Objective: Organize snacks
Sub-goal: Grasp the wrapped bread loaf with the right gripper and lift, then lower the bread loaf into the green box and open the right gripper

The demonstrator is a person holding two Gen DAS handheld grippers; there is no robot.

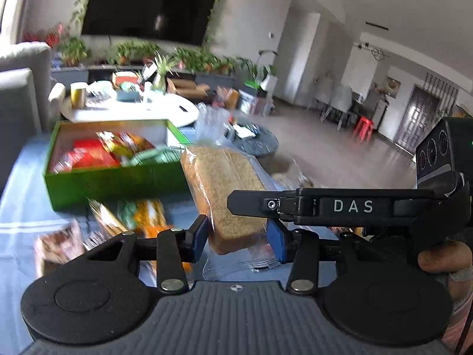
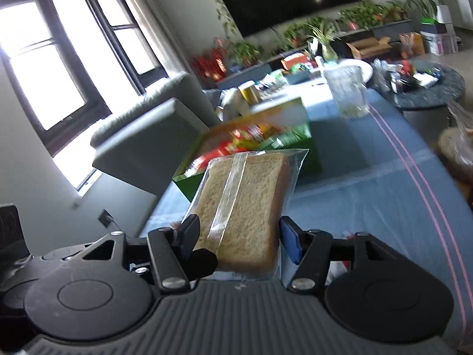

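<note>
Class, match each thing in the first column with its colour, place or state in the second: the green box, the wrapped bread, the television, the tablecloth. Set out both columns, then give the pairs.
Column one:
1. green box
2. wrapped bread
3. television
4. tablecloth

Column two:
A. dark, on the wall
B. blue
C. gripped between the pads of the left tongs
D. holds red and yellow snack packets

Pairs: 1-D, 2-C, 3-A, 4-B
</note>
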